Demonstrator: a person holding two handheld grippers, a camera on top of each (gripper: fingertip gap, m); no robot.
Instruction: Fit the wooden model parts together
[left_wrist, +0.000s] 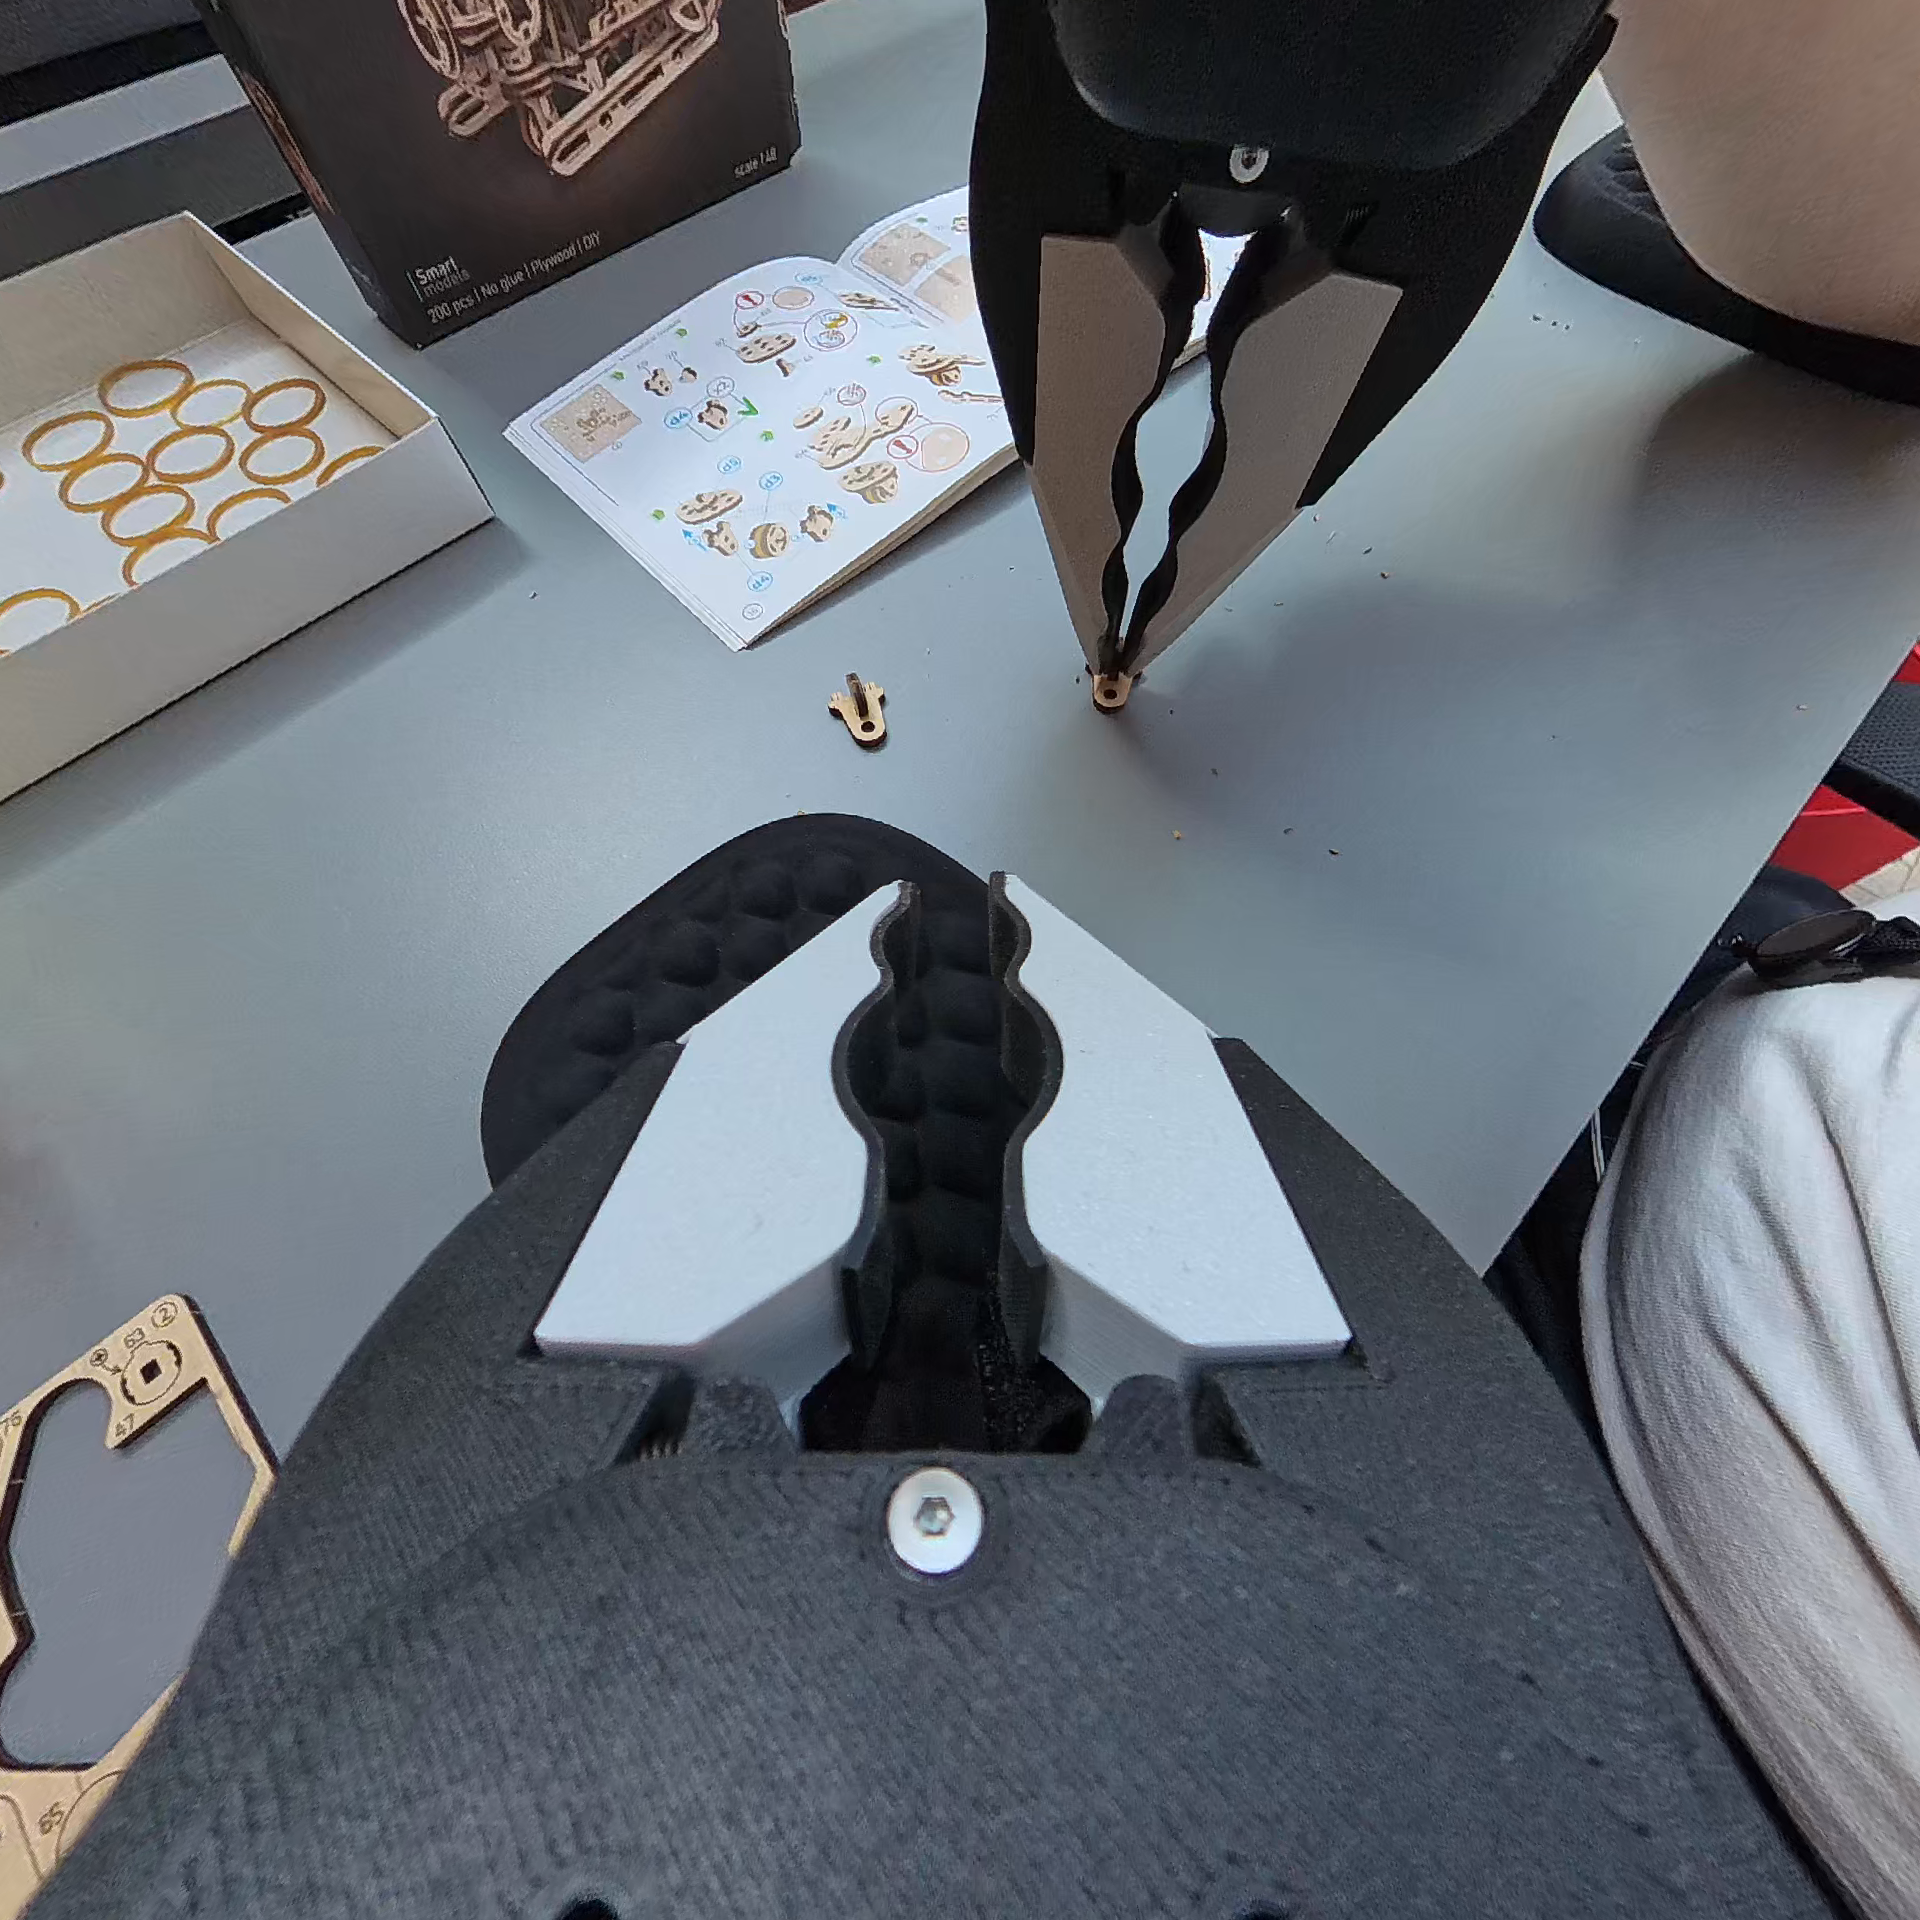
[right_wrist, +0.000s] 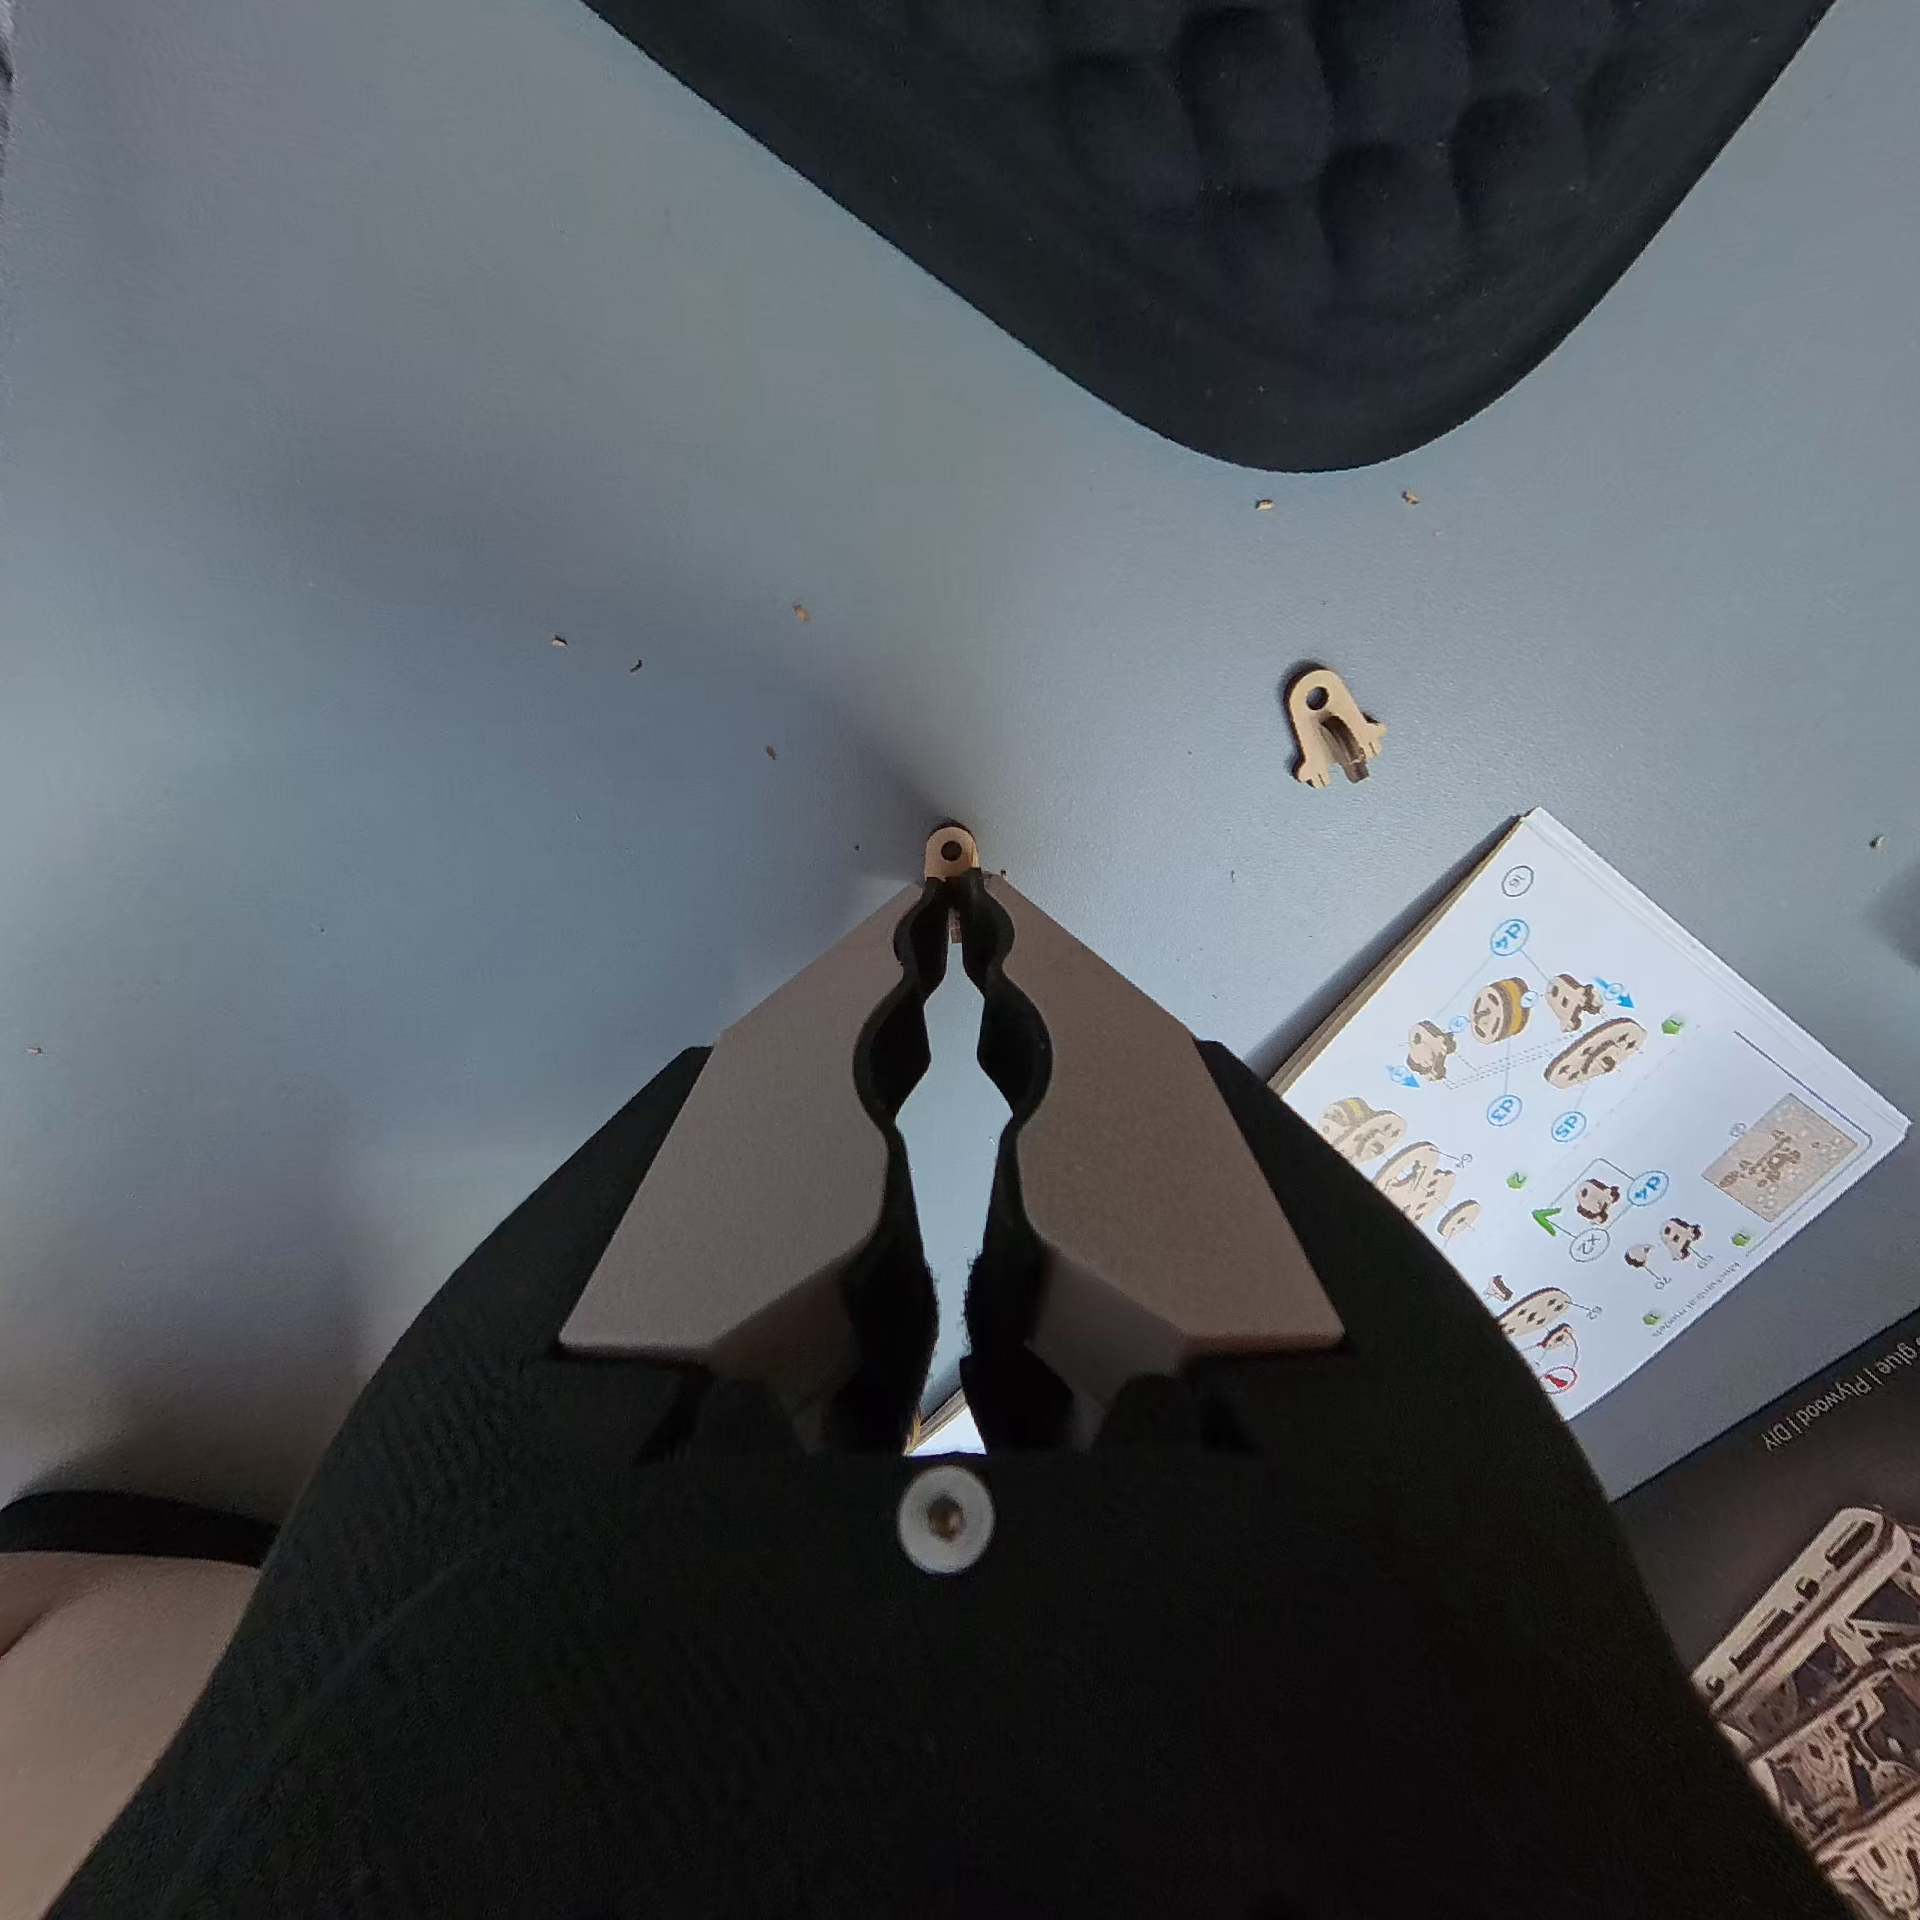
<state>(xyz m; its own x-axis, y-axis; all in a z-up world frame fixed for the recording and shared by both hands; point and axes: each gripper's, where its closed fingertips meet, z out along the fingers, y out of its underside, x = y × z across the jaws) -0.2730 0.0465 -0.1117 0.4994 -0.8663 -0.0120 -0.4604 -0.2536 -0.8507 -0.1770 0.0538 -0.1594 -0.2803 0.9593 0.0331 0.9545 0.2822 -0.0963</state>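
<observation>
My right gripper pinches the small wooden tab against the table, near the booklet; so thin a hold could slip. My left gripper hangs open, empty

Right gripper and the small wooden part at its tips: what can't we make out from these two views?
- Small wooden part: right wrist view, the right gripper fingertips cover all but its holed end.
- Same part: left wrist view, too small to show whether it rests on the table.
- Plywood sheet: left wrist view, cut off by the edge and the left gripper.
- Second wooden part: whether its peg is fully seated, too small.
</observation>
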